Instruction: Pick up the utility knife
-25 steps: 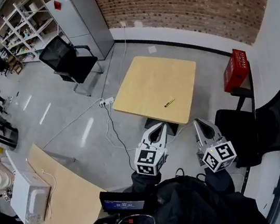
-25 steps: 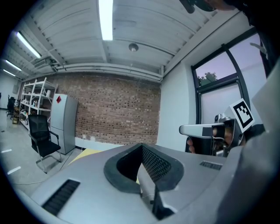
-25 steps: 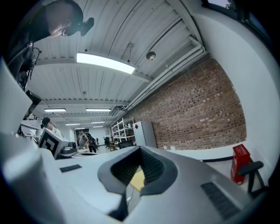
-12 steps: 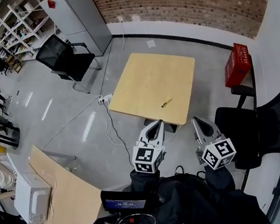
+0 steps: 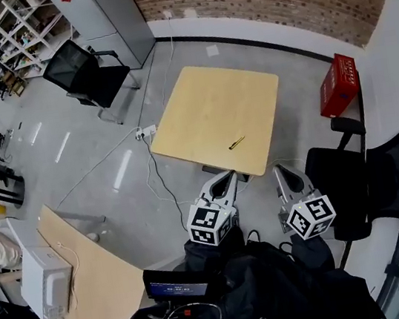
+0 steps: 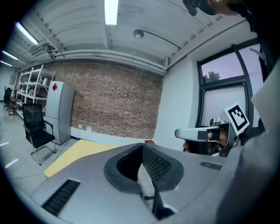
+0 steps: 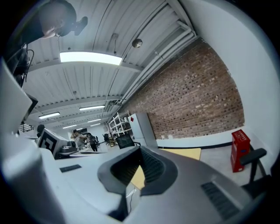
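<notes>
The utility knife point(image 5: 237, 142), small and yellowish, lies near the front edge of the square light-wood table point(image 5: 206, 109) in the head view. My left gripper point(image 5: 225, 179) and right gripper point(image 5: 280, 172) hover side by side over the floor just short of that edge. Both are apart from the knife, shut and holding nothing. In the left gripper view the left gripper point(image 6: 142, 146) has its dark pads meeting, with the table point(image 6: 78, 151) beyond it. In the right gripper view the right gripper point(image 7: 140, 151) is likewise closed. The knife does not show in either gripper view.
A black office chair point(image 5: 88, 75) and a grey cabinet point(image 5: 97, 13) stand at the far left. A red box point(image 5: 338, 84) and a black chair point(image 5: 383, 178) are on the right. A power strip point(image 5: 143, 132) trails its cable across the floor. Another table point(image 5: 90, 277) carries a white appliance point(image 5: 44, 281).
The head camera has shifted slightly, so the table and knife sit a little higher in view. Both grippers stay shut just before the table's front edge.
</notes>
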Available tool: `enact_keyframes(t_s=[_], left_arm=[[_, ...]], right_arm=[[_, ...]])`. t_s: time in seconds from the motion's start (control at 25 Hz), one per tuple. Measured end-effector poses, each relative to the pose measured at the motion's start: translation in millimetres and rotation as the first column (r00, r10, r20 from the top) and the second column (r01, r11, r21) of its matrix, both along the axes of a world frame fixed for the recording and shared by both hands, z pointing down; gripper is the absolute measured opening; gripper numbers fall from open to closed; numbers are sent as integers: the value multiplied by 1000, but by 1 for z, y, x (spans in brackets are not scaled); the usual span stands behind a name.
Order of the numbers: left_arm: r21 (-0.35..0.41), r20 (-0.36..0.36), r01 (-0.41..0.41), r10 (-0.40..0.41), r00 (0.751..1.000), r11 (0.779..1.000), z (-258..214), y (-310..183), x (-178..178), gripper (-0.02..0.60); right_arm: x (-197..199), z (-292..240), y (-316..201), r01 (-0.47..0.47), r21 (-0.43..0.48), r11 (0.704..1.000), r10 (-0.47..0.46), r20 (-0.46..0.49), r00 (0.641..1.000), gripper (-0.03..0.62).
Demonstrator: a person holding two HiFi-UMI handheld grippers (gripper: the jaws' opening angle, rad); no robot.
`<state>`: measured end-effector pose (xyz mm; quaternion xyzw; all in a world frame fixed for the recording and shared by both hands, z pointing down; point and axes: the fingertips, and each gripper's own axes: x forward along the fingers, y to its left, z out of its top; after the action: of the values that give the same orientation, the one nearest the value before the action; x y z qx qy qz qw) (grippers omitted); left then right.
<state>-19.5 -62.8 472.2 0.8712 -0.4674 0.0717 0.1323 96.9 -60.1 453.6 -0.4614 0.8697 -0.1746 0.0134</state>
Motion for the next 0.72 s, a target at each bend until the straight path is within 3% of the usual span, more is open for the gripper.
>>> enact_keyframes(t_s=[0.72], left_arm=[[-29,-36,-124,123,992,992,7,-157,-17,0]], right_arm=[[-31,-7,-143,-75,18,997,76,-65,995,5]])
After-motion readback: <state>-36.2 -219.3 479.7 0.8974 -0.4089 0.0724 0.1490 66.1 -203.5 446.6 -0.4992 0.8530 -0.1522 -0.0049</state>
